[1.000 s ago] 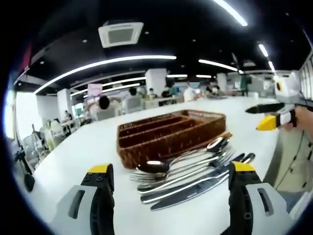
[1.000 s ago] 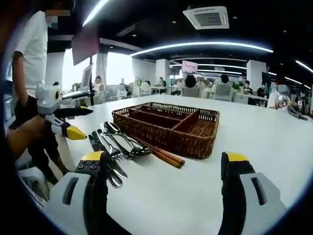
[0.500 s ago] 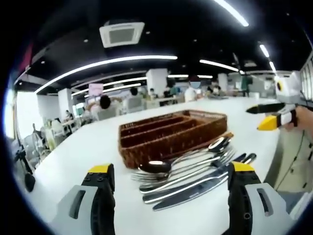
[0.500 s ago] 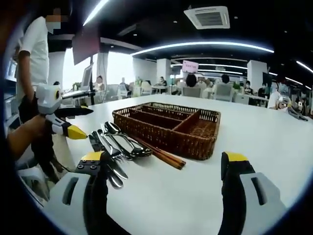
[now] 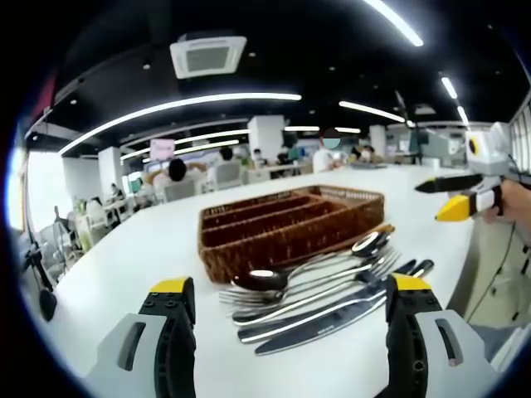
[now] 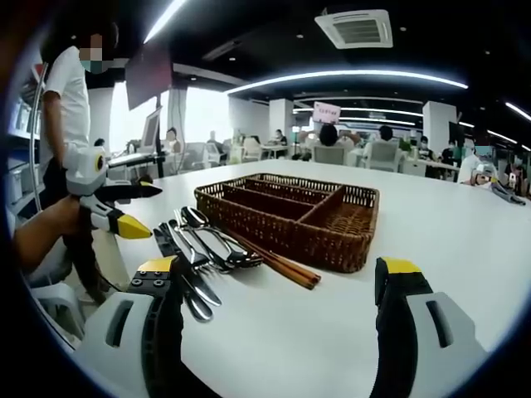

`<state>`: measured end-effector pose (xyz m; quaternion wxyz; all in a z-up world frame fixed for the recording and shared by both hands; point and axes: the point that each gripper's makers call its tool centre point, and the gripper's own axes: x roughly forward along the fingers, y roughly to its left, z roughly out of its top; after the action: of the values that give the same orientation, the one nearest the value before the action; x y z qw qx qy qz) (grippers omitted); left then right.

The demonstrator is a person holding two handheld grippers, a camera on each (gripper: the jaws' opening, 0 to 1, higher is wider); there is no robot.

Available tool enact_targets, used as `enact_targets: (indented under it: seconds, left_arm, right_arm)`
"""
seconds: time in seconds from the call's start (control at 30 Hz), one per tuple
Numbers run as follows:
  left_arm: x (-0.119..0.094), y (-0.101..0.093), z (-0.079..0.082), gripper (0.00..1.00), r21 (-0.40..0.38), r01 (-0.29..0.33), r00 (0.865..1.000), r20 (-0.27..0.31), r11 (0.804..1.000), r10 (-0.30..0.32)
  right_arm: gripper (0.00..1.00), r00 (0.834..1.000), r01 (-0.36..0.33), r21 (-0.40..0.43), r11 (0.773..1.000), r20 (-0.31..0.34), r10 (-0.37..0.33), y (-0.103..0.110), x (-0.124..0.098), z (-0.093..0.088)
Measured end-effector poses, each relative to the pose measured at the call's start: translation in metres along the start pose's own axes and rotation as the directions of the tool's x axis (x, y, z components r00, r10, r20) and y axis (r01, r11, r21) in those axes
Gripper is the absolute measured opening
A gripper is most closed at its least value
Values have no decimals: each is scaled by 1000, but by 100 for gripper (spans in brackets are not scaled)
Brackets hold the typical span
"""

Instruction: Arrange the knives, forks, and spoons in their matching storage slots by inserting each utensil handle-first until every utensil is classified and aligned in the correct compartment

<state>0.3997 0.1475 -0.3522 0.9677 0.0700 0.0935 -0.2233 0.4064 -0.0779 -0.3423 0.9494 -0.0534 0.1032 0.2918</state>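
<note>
On the table: everything sits on one big white table (image 5: 124, 257) in a busy room.
Basket: a brown woven basket (image 5: 290, 228) with long slots sits near the middle of the table. Its slots look bare from here.
Pile: the knives, forks and spoons lie side by side on the table, just beside the basket, not yet sorted.
Knives: two knives (image 5: 319, 322) lie on the outside of the pile, nearest the left gripper.
Spoons: the spoons (image 5: 265, 280) lie closer to the basket, bowls pointing one way.
Forks: the forks (image 5: 382, 264) lie in between, tangled a little with the spoons.
Sticks: some brown chopsticks (image 6: 278, 265) lie right against the basket.
Left gripper: the left gripper (image 5: 286, 292) has its jaws spread wide and holds nothing. It hangs above the pile.
Right gripper: the right gripper (image 6: 278, 275) is also spread wide with nothing in it, near the sticks.
How to do it well: I think the first pick comes next. Take just one piece from the outside of the pile, so the others do not slide. Pinch it near the working end, so the handle goes into the slot first.
</note>
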Motion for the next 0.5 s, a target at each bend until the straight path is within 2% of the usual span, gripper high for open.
enact_targets:
  seconds: [0.5]
  left_arm:
    - [1, -1, -3, 96, 0, 0, 1000, -8, 1000, 0]
  right_arm:
    - [98, 999, -50, -25, 998, -16, 50, 9, 13, 1]
